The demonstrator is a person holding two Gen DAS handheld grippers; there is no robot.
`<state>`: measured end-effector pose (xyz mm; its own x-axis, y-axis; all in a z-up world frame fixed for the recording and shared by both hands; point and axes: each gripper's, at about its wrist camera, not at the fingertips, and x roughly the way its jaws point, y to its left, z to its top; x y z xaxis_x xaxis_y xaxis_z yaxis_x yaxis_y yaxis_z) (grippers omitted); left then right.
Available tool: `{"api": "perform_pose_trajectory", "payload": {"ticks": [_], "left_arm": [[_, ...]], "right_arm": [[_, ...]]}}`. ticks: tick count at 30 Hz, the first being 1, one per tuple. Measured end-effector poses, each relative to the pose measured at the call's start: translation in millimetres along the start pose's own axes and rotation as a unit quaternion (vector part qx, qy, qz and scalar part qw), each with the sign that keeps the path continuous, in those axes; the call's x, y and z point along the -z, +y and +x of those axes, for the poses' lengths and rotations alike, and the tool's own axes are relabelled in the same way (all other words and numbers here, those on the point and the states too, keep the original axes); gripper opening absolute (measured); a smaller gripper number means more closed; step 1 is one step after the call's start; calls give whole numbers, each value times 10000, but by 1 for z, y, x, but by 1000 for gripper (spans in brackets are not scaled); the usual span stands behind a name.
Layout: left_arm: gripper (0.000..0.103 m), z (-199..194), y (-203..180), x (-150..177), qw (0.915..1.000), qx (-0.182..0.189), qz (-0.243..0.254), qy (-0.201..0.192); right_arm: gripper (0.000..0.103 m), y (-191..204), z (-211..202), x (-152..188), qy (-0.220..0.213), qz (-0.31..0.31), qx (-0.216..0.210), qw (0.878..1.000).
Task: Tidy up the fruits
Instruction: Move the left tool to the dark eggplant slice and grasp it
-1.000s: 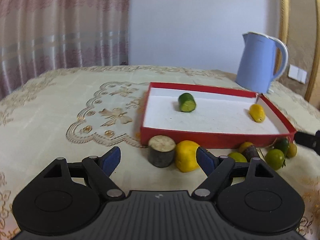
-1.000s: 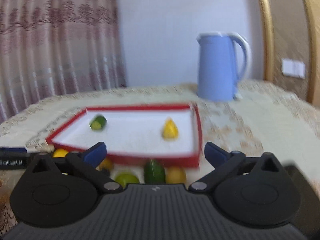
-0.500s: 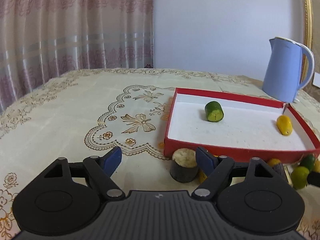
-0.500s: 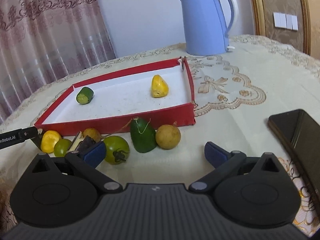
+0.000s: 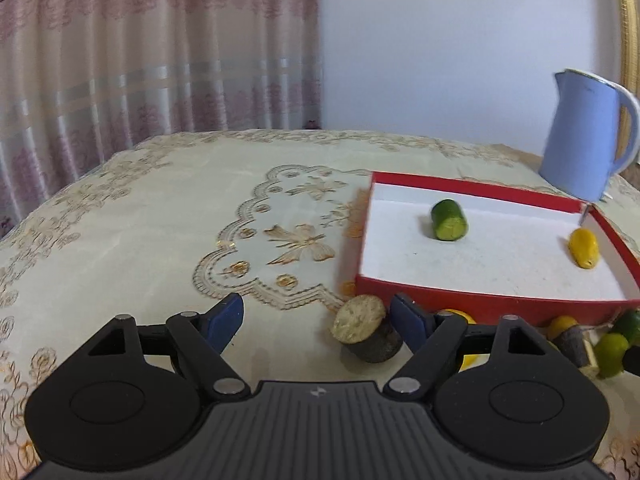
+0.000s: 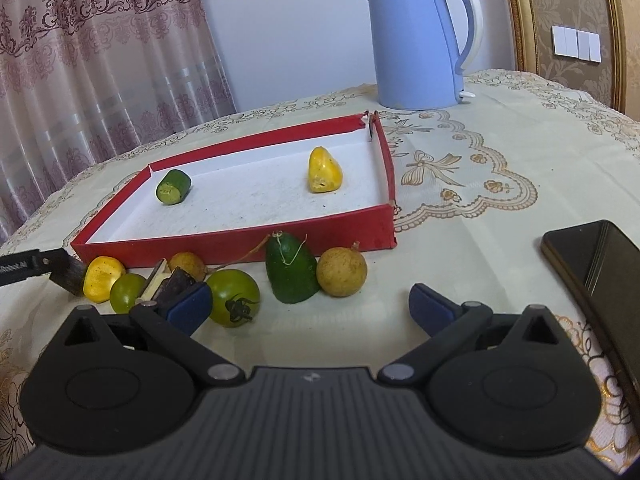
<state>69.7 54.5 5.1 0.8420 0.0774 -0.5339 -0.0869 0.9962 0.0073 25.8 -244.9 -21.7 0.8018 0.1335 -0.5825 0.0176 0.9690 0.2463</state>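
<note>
A red tray with a white floor holds a green cucumber piece and a yellow fruit; both also show in the left wrist view, cucumber piece and yellow fruit. Several fruits lie in front of the tray: a dark stub with a pale cut face, a yellow piece, a green tomato, a green avocado, a brown round fruit. My left gripper is open, the stub just inside its right finger. My right gripper is open before the tomato and avocado.
A blue kettle stands behind the tray. A black phone lies at the right. The table carries an embroidered cream cloth. A curtain hangs behind at the left. The left gripper's tip shows in the right wrist view.
Both grippers have come lower and closer to the fruits in front of the tray. The left view has shifted left, so the stub now sits by the right finger. Both stay open.
</note>
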Motion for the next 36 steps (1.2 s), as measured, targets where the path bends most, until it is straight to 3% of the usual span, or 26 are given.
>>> {"api": "perform_pose_trajectory", "payload": {"ticks": [6,14,17,20,24,32,36], "left_arm": [[81,10,-18,1,9996,139,257,55],[81,22,-9,4,9995,153,-61,284],[77,19,-9,3,9996,-49,-40,269],[71,35,-12,1,9981,-31,-71,611],[65,37,-18,1,9983,-20,59,578],[65,36,-20,6,9989,-40,144,452],[45,32,-27,7,9988,-14,354,334]], "right_arm": [[103,1,0,0,-4,-9,5,10000],[103,0,0,0,0,5,-6,10000],[103,0,0,0,0,10,-9,10000],[103,0,0,0,-4,-3,-2,10000],[103,-1,0,-1,-2,8,-8,10000],[103,9,-2,0,-53,-291,138,9995],[103,20,-8,2,-225,-565,467,9971]]}}
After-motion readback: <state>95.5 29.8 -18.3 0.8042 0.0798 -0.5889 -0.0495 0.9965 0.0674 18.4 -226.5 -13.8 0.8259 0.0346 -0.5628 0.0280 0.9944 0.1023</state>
